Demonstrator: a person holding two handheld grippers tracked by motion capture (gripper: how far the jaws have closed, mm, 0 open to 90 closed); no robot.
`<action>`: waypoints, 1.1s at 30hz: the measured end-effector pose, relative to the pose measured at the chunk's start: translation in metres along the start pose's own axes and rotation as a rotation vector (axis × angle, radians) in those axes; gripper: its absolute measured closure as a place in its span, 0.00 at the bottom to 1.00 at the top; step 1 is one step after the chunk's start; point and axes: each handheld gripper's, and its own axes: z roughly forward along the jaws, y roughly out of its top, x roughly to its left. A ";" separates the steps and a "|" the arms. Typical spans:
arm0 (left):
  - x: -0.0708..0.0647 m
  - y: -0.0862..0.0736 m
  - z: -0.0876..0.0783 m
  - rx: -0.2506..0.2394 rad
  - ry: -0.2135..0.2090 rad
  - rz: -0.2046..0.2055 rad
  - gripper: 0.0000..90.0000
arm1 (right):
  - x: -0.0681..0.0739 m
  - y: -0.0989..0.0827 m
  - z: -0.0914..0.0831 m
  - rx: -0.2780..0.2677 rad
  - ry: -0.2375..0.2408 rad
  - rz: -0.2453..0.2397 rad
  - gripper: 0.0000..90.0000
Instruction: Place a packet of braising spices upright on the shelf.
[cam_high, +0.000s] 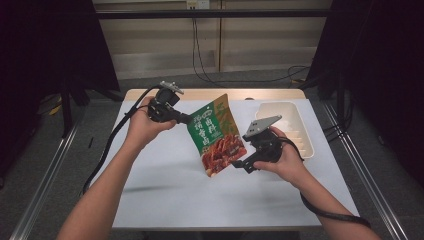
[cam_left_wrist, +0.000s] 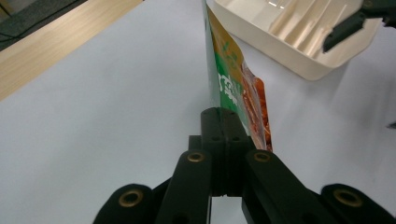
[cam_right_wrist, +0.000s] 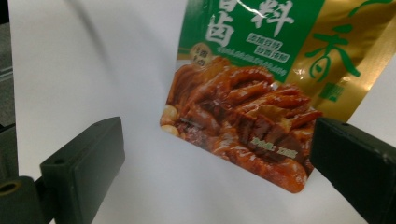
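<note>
A green and gold food pouch with a picture of braised meat hangs tilted above the white table. My left gripper is shut on its upper left edge; in the left gripper view the closed jaws pinch the pouch seen edge-on. My right gripper is open at the pouch's lower right corner. In the right gripper view its jaws stand wide apart, with the lower part of the pouch just beyond them and no pad pressing on it.
A cream plastic tray with ribbed compartments sits at the table's right rear, also seen in the left gripper view. A wooden strip runs along the table's far edge. Cables trail from both grippers across the table.
</note>
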 end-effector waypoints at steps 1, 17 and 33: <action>-0.001 0.001 -0.002 0.006 -0.004 0.014 1.00 | -0.003 0.002 0.000 0.001 -0.005 0.003 0.03; -0.022 0.011 -0.010 0.011 -0.052 0.090 1.00 | -0.038 0.037 -0.011 0.036 -0.072 -0.045 0.04; -0.027 0.014 -0.012 0.013 -0.093 0.108 1.00 | -0.058 0.069 -0.010 0.067 -0.079 -0.098 0.03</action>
